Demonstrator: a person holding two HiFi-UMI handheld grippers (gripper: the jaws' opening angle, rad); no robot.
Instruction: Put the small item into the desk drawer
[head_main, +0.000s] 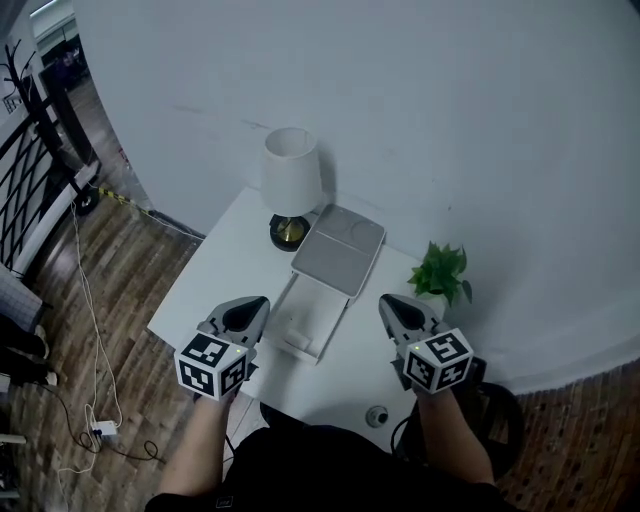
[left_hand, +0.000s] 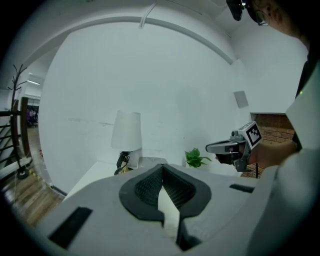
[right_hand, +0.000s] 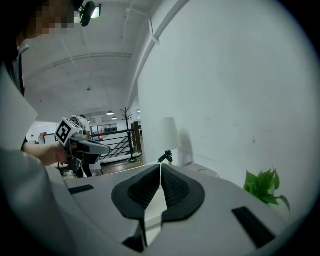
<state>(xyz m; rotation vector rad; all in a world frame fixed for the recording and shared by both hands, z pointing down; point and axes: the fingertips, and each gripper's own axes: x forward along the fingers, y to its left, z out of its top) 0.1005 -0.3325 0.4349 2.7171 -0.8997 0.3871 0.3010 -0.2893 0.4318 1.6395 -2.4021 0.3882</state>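
A grey desktop cabinet (head_main: 340, 245) stands on the white desk (head_main: 205, 285), and its white drawer (head_main: 312, 322) is pulled out toward me. I cannot make out any small item, in the drawer or on the desk. My left gripper (head_main: 256, 304) (left_hand: 161, 169) hovers left of the drawer, its jaws shut with nothing between them. My right gripper (head_main: 391, 302) (right_hand: 160, 166) hovers right of the drawer, also shut and empty. Each gripper view shows the other one: the right gripper (left_hand: 220, 147) and the left gripper (right_hand: 97, 147).
A lamp with a white shade (head_main: 290, 175) stands behind the cabinet at the left, and a small green plant (head_main: 443, 270) sits at the desk's right by the wall. A cable and power strip (head_main: 103, 430) lie on the wooden floor at the left, near a black railing (head_main: 30, 190).
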